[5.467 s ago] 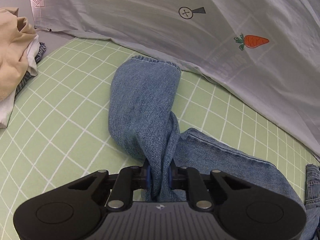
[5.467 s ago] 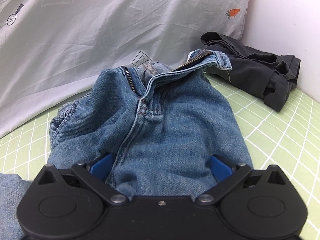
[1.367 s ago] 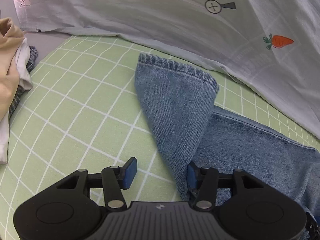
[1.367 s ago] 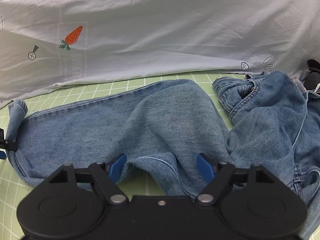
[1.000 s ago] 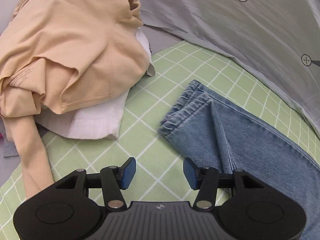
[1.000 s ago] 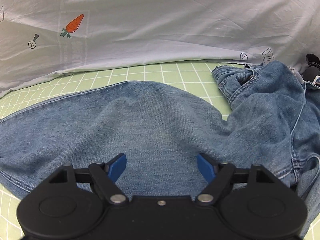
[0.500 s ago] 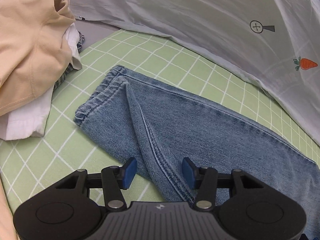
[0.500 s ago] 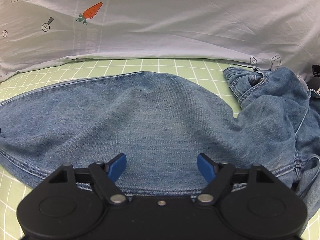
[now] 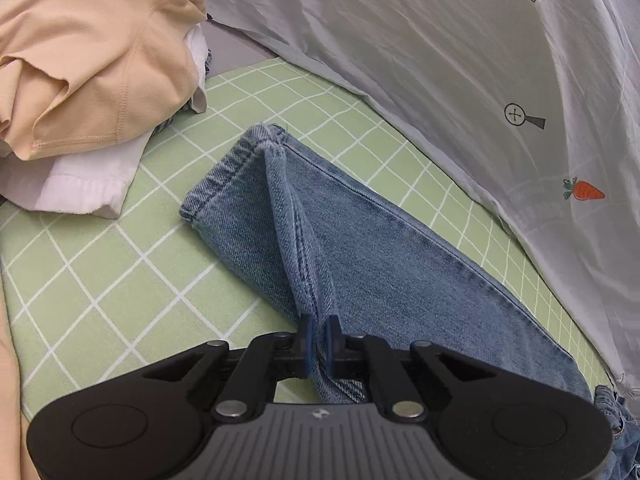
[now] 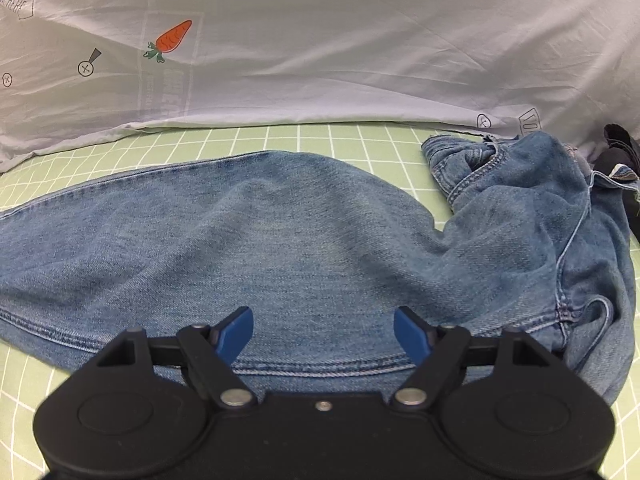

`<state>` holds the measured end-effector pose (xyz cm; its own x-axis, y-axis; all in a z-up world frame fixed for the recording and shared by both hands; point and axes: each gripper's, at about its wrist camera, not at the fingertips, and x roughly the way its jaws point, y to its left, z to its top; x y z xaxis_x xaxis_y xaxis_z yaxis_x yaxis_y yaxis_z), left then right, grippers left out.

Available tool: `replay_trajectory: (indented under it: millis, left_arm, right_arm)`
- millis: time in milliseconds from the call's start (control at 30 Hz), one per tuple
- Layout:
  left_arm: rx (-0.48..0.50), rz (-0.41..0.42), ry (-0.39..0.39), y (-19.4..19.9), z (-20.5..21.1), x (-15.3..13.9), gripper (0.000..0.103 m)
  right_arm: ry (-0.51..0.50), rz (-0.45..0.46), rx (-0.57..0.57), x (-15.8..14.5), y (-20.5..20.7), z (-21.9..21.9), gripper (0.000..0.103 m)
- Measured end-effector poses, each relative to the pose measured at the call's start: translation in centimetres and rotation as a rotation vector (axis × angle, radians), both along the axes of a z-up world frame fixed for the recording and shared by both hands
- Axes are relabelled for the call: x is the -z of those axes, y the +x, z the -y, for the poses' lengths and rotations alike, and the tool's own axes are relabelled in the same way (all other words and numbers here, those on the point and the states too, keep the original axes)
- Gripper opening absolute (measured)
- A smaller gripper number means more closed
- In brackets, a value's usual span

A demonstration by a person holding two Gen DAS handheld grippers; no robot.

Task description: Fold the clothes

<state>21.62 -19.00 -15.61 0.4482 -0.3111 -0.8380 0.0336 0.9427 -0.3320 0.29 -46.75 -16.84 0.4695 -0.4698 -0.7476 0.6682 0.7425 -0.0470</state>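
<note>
Left claw clenched on jeans seam ridge, right claw spread wide above denim

On the pale grey printed bedsheet, an arrow outline lettered "HERE", cut off at the left edge, is seen. Faint block lettering under the orange carrot print cannot be read.

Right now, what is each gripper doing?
Left gripper: closed, pinching a raised fold of the jeans.
Right gripper: open, holding nothing, jaws spread over the jeans leg.
</note>
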Motion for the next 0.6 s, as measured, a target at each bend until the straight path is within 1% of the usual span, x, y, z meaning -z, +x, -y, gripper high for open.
replay_trajectory:
  millis: [100, 167, 233, 267, 333, 367, 433, 500, 567, 600]
  left_arm:
    - [0.003, -0.007, 0.017, -1.9, -1.6, -0.5, 0.007]
    - [-0.024, -0.025, 0.013, -3.1, -3.2, -0.5, 0.007]
    - [-0.052, -0.059, -0.011, -4.5, -5.2, -0.2, 0.007]
    - [-0.065, -0.078, -0.022, -5.2, -6.0, 0.0, 0.008]
    - [-0.084, -0.108, -0.03, -6.2, -7.0, 0.4, 0.009]
    - [-0.086, -0.11, -0.012, -6.7, -7.1, 0.4, 0.009]
    - [-0.067, -0.083, 0.021, -7.4, -6.7, -0.3, 0.008]
    - [-0.034, -0.046, 0.036, -8.1, -6.1, -1.0, 0.013]
    - [0.023, -0.007, 0.034, -8.9, -4.8, -1.9, 0.03]
    - [0.059, 0.009, 0.048, -9.3, -3.9, -2.1, 0.035]
  right_arm:
    - [-0.009, 0.02, 0.021, -0.8, -1.3, 0.0, 0.078]
    - [-0.021, 0.04, 0.041, -1.5, -2.5, -0.1, 0.079]
    - [-0.042, 0.064, 0.057, -2.2, -3.8, -0.4, 0.081]
    - [-0.053, 0.075, 0.064, -2.5, -4.4, -0.5, 0.084]
    - [-0.068, 0.092, 0.079, -2.8, -5.8, -0.5, 0.086]
    - [-0.074, 0.1, 0.086, -2.9, -6.4, -0.6, 0.088]
    - [-0.076, 0.113, 0.101, -3.1, -7.7, -0.6, 0.09]
    - [-0.078, 0.125, 0.114, -3.3, -9.0, -0.5, 0.093]
    - [-0.082, 0.133, 0.123, -3.4, -10.1, -0.2, 0.097]
    - [-0.082, 0.137, 0.126, -3.4, -10.7, 0.0, 0.099]
